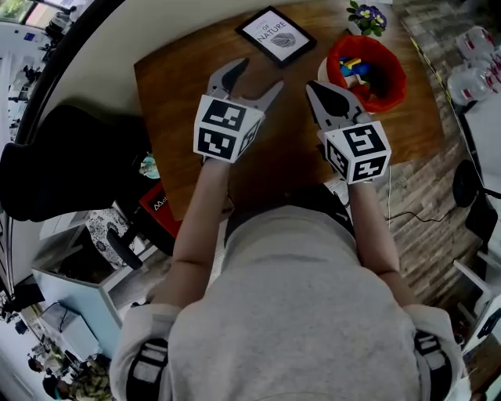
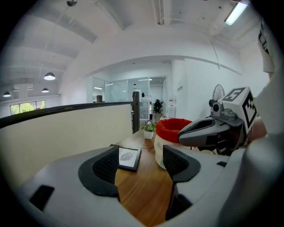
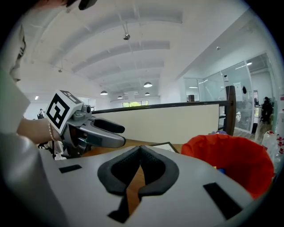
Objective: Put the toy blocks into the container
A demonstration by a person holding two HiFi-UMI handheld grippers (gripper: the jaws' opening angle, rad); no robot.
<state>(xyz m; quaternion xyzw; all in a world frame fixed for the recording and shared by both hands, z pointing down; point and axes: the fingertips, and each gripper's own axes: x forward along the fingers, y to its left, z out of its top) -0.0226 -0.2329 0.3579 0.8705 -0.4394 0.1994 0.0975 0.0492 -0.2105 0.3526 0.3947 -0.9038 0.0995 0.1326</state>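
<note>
In the head view, the left forearm (image 1: 196, 219) and right forearm (image 1: 374, 227) reach up the frame from the grey-shirted torso (image 1: 297, 313) at the bottom. The left gripper (image 1: 257, 77) sits just left of centre, jaws spread wide with nothing between them. The right gripper (image 1: 315, 88) sits just right of centre, jaws closed tip to tip and empty. They lie side by side, apart, both tilted slightly downward.

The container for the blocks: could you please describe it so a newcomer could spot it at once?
On the wooden table, look to the person's far right corner, beside the framed picture and the small potted flowers. The container is the only round, red-lined thing there, with coloured blocks inside.
</note>
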